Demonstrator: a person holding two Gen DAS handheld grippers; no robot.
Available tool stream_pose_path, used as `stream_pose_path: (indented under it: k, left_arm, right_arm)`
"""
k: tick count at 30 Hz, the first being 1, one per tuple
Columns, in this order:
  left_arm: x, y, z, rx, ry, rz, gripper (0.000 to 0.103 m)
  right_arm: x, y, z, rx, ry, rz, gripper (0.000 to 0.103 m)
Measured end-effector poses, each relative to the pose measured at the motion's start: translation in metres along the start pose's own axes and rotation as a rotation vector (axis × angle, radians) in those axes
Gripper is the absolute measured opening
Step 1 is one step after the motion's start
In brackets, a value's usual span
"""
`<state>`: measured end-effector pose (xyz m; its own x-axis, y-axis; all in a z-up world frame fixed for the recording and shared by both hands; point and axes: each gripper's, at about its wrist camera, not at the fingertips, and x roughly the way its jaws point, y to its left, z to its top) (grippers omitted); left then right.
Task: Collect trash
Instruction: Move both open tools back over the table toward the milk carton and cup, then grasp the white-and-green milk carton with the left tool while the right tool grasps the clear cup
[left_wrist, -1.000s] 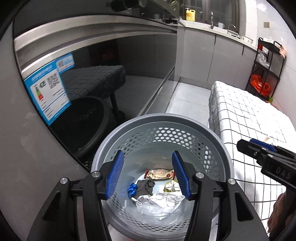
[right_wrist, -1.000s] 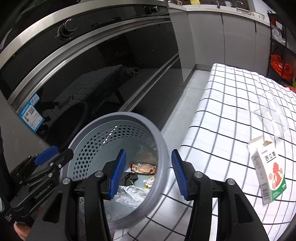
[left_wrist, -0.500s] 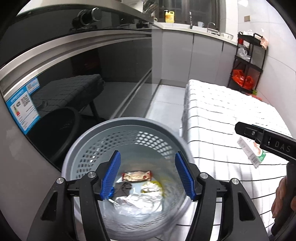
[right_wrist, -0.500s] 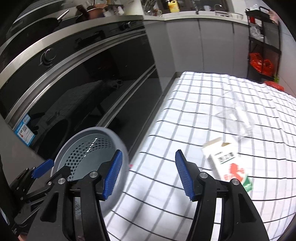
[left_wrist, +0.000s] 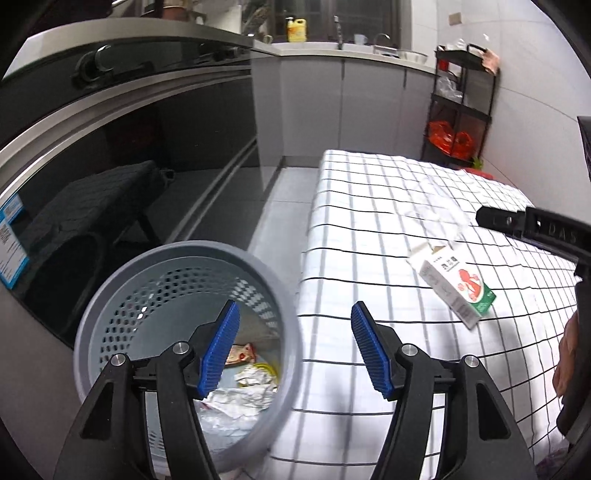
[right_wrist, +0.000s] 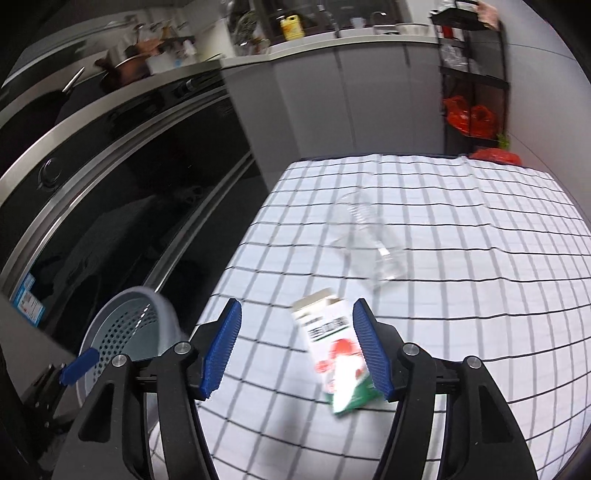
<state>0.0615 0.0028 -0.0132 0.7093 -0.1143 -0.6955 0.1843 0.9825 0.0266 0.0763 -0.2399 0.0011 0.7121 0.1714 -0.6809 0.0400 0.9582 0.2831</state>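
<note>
Right wrist view: carton (right_wrist: 338, 352) lay flat on the checked cloth (right_wrist: 461, 295) at lower centre of the frame, its opened spout end toward the top and its right edge just beside the right blue pad (right_wrist: 369, 350). Whether they touched could not be told because of blur. It looked like an empty milk carton: probably light, thin card, crushable, a bit slick on the printed faces, so best pinched across the narrow body mid-length rather than at the floppy open top. Right gripper (right_wrist: 295, 350) was wide apart and held nothing, with the carton inside the gap. A clear plastic cup (right_wrist: 369, 240) lay on its side above the carton, likely very light, flimsy and prone to roll. Left wrist view: left gripper (left_wrist: 293, 350) was also spread wide and empty, over the bin (left_wrist: 110, 314) rim at lower left. The bin already held wrappers and foil. The carton (left_wrist: 454, 284) sat at centre right in this view.
</note>
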Motion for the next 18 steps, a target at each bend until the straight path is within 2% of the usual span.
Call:
stream_pose_path:
  k: [6,11,14,18]
  left_arm:
    - [0.005,-0.031,0.003,0.027,0.016,-0.035,0.062]
    - [0.008,-0.06,0.009,0.023,0.027,-0.089,0.07]
    - [0.011,-0.082,0.013,0.031,0.022,-0.12,0.072]
    - [0.023,-0.112,0.016,0.052,0.05,-0.153,0.072]
  right_arm:
    - [-0.003,-0.036,0.008,0.043,-0.016,-0.051,0.061]
    - [-0.006,-0.065,0.02,0.113,-0.032,-0.07,0.061]
    - [-0.006,-0.079,0.026,0.157,-0.036,-0.087,0.065]
    - [-0.008,-0.097,0.032,0.217,-0.034,-0.093,0.065]
